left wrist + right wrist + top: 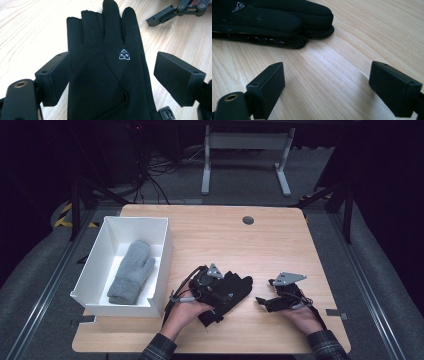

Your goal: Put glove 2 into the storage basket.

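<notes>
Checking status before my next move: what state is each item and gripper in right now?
Black glove: flat on the table, between the left gripper's jaws, not gripped.
Grey mitten: lying inside the white box.
White box: open-topped, on the table's left edge.
Left gripper: open, over the glove.
Right gripper: open, empty, beside the glove's fingertips.

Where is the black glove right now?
The black glove lies flat on the wooden table in the high view, just right of the white box. It sits between the open left tongs, with the right tongs close by.
</notes>
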{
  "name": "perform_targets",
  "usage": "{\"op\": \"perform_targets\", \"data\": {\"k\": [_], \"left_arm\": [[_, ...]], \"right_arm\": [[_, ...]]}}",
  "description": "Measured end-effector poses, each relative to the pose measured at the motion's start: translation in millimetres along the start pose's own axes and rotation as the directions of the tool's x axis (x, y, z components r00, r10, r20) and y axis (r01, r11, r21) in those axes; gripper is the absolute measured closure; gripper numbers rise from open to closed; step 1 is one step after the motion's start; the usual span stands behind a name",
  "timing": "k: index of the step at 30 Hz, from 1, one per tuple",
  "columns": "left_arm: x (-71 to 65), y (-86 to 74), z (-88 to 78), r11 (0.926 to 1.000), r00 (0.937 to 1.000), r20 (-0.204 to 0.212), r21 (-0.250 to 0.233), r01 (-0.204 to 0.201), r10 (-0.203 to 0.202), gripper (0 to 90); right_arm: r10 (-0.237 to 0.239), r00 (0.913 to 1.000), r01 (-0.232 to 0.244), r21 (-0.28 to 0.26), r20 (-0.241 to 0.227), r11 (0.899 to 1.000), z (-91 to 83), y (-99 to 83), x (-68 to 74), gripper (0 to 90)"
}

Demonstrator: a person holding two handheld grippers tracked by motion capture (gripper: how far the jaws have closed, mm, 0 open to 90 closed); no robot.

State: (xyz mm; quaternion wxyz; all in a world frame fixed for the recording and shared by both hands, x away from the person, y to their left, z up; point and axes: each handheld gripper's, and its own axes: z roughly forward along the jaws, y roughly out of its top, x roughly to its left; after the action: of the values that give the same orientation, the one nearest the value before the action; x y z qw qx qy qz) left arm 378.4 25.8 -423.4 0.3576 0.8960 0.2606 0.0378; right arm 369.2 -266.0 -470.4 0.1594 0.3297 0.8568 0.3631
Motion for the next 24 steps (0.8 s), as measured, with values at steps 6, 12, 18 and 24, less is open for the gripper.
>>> {"op": "perform_targets", "data": {"k": [6,12,18,24], "left_arm": [[-0.7,1.4,10.1,0.9995,0.9992,-0.035,0.026,-0.015,0.016,15.1],[4.0,-2.0,20.0,0.9977,0.9972,-0.072,0.067,-0.015,0.019,15.0],[5.6,-7.4,28.6,0.9947,0.9976,-0.069,0.102,0.003,0.004,15.4],[9.6,-10.5,30.8,0.993,0.999,-0.043,0.117,0.016,-0.011,18.1]], "right_arm": [[0.004,1.0,-0.004,0.0,0.005,1.0,0.0,0.0,-0.3,13.8],[0.006,1.0,-0.006,0.0,0.007,1.0,0.0,0.0,-0.2,13.8],[0.007,0.9999,-0.007,0.0,0.008,1.0,0.0,0.0,-0.2,13.8],[0.008,0.9999,-0.008,0.0,0.009,1.0,-0.1,-0.1,-0.1,13.8]]}}
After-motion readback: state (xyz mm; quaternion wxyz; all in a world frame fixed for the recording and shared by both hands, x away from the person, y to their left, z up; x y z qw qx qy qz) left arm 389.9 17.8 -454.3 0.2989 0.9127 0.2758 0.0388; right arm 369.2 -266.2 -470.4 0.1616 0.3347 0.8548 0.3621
